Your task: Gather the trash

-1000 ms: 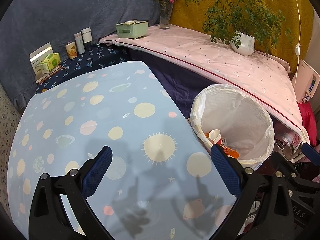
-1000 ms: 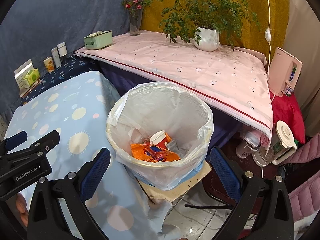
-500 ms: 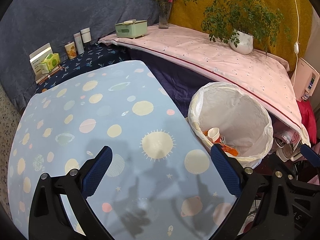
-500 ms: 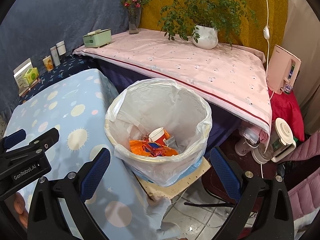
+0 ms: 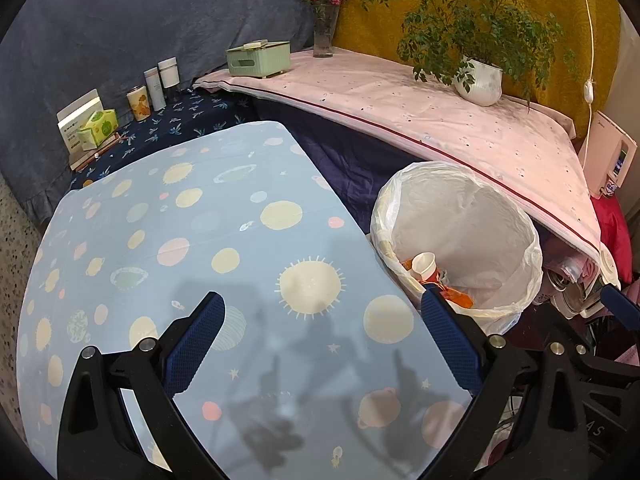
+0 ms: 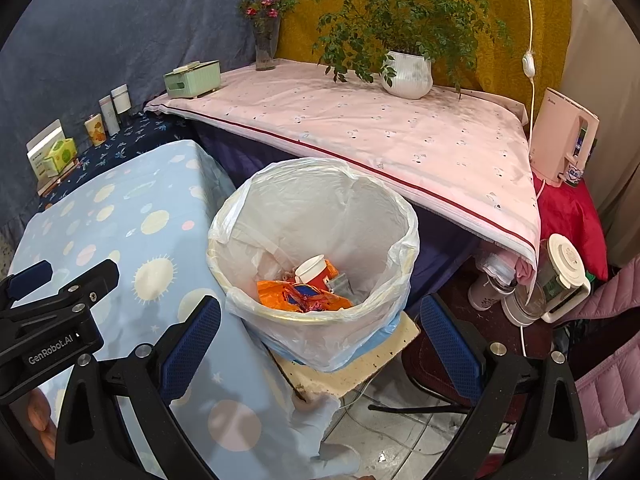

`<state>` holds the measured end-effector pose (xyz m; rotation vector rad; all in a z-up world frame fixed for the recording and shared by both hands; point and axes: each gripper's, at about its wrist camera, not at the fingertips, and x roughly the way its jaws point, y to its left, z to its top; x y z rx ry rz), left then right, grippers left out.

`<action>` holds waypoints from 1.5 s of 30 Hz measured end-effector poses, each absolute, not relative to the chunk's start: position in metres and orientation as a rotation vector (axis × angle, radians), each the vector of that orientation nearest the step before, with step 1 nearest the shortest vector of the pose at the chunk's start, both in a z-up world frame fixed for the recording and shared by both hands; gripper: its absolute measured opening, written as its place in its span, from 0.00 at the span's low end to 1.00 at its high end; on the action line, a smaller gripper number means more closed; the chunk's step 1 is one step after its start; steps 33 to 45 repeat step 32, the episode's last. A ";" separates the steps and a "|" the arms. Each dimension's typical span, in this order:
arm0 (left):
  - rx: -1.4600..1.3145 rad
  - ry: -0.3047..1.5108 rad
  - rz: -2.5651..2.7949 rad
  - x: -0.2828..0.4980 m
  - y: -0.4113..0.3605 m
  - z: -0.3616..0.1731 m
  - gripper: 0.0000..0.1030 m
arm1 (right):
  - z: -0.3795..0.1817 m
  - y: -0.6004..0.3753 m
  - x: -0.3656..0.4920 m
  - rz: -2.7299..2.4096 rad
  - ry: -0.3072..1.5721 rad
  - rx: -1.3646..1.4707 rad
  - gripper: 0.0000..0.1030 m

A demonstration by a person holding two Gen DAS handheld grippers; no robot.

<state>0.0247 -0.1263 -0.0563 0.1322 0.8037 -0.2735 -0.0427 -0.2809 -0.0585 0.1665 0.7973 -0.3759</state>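
Observation:
A trash bin (image 6: 320, 184) lined with a white plastic bag stands beside the table; it also shows in the left wrist view (image 5: 516, 220). Inside lie a red-and-white paper cup (image 6: 314, 272), an orange wrapper (image 6: 296, 294) and a grey packet (image 6: 340, 282); the left wrist view also shows the cup (image 5: 425, 265). My right gripper (image 6: 320, 338) is open and empty, above the bin's near rim. My left gripper (image 5: 322, 340) is open and empty, over the blue planet-patterned tablecloth (image 5: 180, 232). The left gripper's body (image 6: 56, 312) shows in the right wrist view.
A pink-covered shelf (image 6: 360, 128) runs behind the bin with a potted plant (image 6: 406, 72), a flower vase (image 6: 264, 44) and a green box (image 6: 194, 78). Cups and cartons (image 5: 100, 124) stand at the far left. A kettle (image 6: 560, 280) and appliance (image 6: 564, 140) are at the right.
Both grippers have drawn back slightly, so the bin sits a little farther off and more centred. Both stay open and empty.

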 end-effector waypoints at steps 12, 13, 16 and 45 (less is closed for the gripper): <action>0.139 0.797 -0.279 0.021 -0.129 -0.054 0.91 | -0.057 -0.282 -0.045 -0.376 0.794 0.167 0.93; 0.141 0.797 -0.279 0.021 -0.129 -0.055 0.91 | -0.057 -0.282 -0.045 -0.375 0.794 0.167 0.93; 0.141 0.797 -0.279 0.021 -0.129 -0.055 0.91 | -0.058 -0.282 -0.045 -0.375 0.794 0.167 0.93; 0.138 0.783 -0.300 0.019 -0.131 -0.052 0.91 | -0.056 -0.282 -0.047 -0.379 0.791 0.169 0.93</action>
